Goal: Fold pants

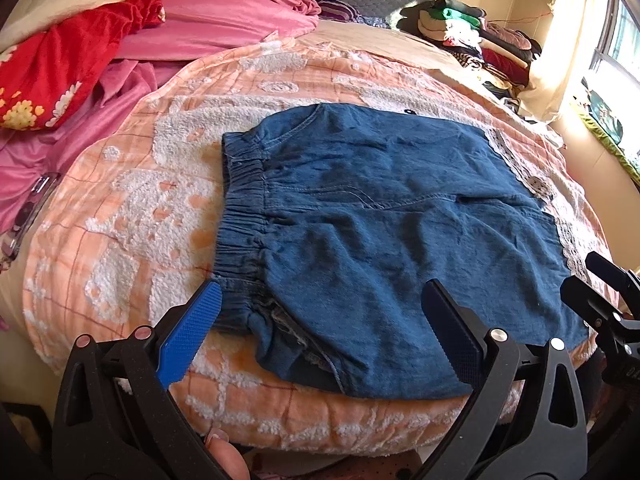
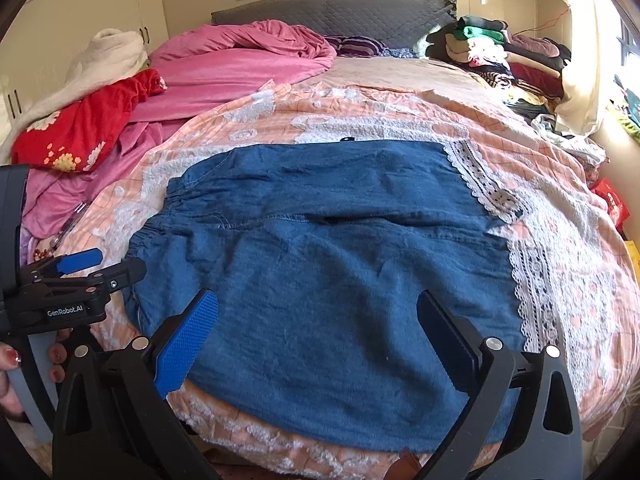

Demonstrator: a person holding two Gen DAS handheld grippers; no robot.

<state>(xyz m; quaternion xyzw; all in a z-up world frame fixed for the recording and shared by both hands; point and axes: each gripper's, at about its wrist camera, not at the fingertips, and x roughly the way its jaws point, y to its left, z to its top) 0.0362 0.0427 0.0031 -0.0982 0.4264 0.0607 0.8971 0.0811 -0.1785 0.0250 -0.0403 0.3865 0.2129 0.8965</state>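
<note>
Blue denim pants (image 1: 380, 208) lie flat on the bed, with the elastic waistband (image 1: 240, 216) to the left and white lace hems (image 1: 520, 164) to the right. They also show in the right wrist view (image 2: 328, 264). My left gripper (image 1: 324, 328) is open, just above the pants' near edge by the waistband end. My right gripper (image 2: 320, 336) is open over the near edge, further right. The left gripper also shows in the right wrist view (image 2: 96, 266), and the right gripper's fingers (image 1: 600, 280) show at the left wrist view's right edge.
The pants rest on an orange and white checked blanket (image 1: 140, 208). Pink bedding (image 2: 240, 64) and a red flowered blanket (image 2: 84, 128) lie at the back left. A stack of folded clothes (image 2: 500, 52) sits at the back right. A phone (image 1: 28, 212) lies at the left.
</note>
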